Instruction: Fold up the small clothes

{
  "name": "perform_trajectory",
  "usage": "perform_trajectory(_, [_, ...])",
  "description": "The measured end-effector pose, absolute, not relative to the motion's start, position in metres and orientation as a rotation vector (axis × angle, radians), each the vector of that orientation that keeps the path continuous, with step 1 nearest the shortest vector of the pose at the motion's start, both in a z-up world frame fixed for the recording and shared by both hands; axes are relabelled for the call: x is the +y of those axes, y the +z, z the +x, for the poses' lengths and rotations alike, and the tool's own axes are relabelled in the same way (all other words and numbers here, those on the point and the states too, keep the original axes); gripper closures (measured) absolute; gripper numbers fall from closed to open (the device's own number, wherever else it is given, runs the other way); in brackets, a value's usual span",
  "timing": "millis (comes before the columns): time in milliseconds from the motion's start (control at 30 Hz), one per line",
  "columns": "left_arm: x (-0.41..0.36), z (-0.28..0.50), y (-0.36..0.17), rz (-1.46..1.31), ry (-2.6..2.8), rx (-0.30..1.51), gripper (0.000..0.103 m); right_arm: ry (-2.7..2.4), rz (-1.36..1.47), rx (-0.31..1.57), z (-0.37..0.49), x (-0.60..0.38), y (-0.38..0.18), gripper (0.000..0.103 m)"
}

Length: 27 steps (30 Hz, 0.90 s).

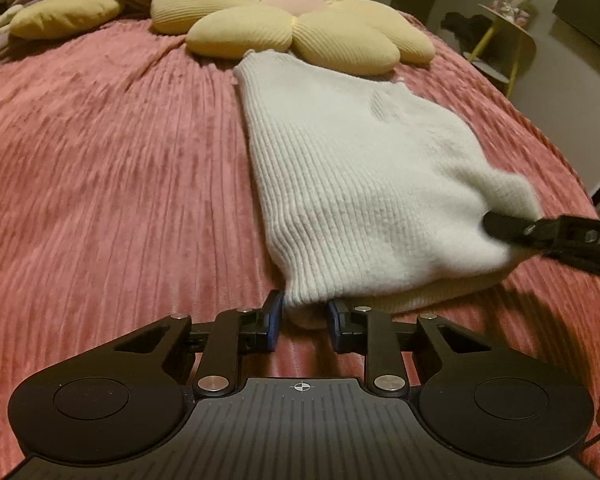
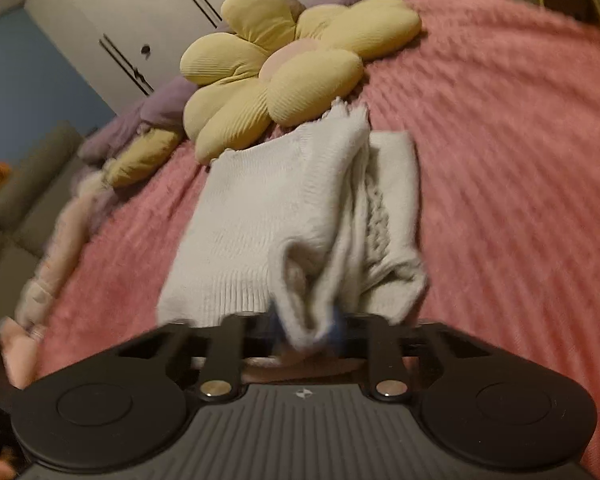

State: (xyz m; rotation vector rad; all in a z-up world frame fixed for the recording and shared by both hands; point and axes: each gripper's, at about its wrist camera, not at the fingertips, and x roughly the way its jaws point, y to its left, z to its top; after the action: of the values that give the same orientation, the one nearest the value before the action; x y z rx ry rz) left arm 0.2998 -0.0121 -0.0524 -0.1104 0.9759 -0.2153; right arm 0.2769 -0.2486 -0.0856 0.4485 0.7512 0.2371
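Note:
A small white ribbed knit garment (image 1: 340, 168) lies lengthwise on the pink bedspread (image 1: 100, 160), its far end touching the flower cushion. My left gripper (image 1: 303, 318) is open, its blue-padded fingers on either side of the garment's near left corner without pinching it. My right gripper (image 1: 512, 228) enters from the right and is shut on the garment's near right corner, lifting it. In the right wrist view the garment (image 2: 260, 208) is bunched between the right gripper's (image 2: 308, 328) fingers, with a cable-knit layer showing at the right.
A yellow flower cushion (image 1: 292, 20) with a pink centre lies at the garment's far end. Purple and yellow pillows (image 1: 60, 4) sit at far left. A yellow-legged side table (image 1: 500, 40) stands beyond the bed's right edge. A wardrobe (image 2: 148, 20) stands behind.

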Motion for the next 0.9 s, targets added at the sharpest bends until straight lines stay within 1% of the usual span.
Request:
perform_trajectory(133, [-0.010, 0.298, -0.051, -0.116, -0.206, 0.994, 0.076, 0.161, 0.368, 0.634, 0.258, -0.253, -0.071, 0.091])
perform_trajectory(200, [-0.009, 0.300, -0.054, -0.111, -0.201, 1.003, 0.075, 0.147, 0.360, 0.656, 0.259, -0.256, -0.077, 0.091])
perform_trajectory(233, [-0.007, 0.301, -0.055, -0.110, -0.196, 1.011, 0.069, 0.151, 0.348, 0.685, 0.262, -0.256, -0.083, 0.091])
perform_trajectory(267, [-0.005, 0.300, -0.055, -0.113, -0.195, 1.021, 0.066, 0.161, 0.334, 0.728, 0.266, -0.255, -0.091, 0.089])
perform_trajectory(300, [-0.001, 0.298, -0.053, -0.116, -0.196, 1.024, 0.059, 0.171, 0.321, 0.766, 0.268, -0.255, -0.097, 0.089])
perform_trajectory(333, [0.004, 0.295, -0.050, -0.122, -0.201, 1.022, 0.054, 0.182, 0.325, 0.771, 0.267, -0.257, -0.099, 0.083])
perform_trajectory(400, [0.020, 0.291, -0.041, -0.156, -0.209, 1.016, 0.048, 0.192, 0.343, 0.735, 0.260, -0.266, -0.092, 0.076])
perform_trajectory(433, [0.028, 0.290, -0.036, -0.180, -0.206, 1.007, 0.045, 0.181, 0.346, 0.709, 0.257, -0.271, -0.086, 0.066])
perform_trajectory(467, [0.035, 0.291, -0.031, -0.203, -0.203, 0.993, 0.044, 0.163, 0.344, 0.678, 0.253, -0.276, -0.081, 0.060])
perform_trajectory(500, [0.041, 0.293, -0.025, -0.227, -0.204, 0.976, 0.043, 0.150, 0.343, 0.648, 0.251, -0.278, -0.077, 0.059])
perform_trajectory(600, [0.040, 0.310, -0.015, -0.258, -0.199, 0.948, 0.041, 0.143, 0.331, 0.603, 0.256, -0.277, -0.069, 0.058])
perform_trajectory(667, [0.032, 0.326, -0.017, -0.282, -0.223, 0.939, 0.034, 0.182, 0.302, 0.605, 0.268, -0.264, -0.066, 0.060])
perform_trajectory(700, [0.028, 0.333, -0.019, -0.294, -0.218, 0.943, 0.032, 0.202, 0.271, 0.601, 0.273, -0.255, -0.064, 0.062])
perform_trajectory(733, [0.025, 0.341, -0.022, -0.303, -0.206, 0.948, 0.032, 0.223, 0.233, 0.591, 0.278, -0.246, -0.064, 0.067])
perform_trajectory(767, [0.020, 0.348, -0.026, -0.308, -0.206, 0.946, 0.031, 0.241, 0.200, 0.583, 0.283, -0.237, -0.064, 0.069])
perform_trajectory(800, [0.015, 0.355, -0.031, -0.306, -0.211, 0.947, 0.026, 0.254, 0.175, 0.580, 0.289, -0.231, -0.066, 0.070])
perform_trajectory(900, [0.007, 0.369, -0.049, -0.293, -0.202, 0.986, 0.022, 0.229, 0.089, 0.613, 0.305, -0.221, -0.080, 0.071])
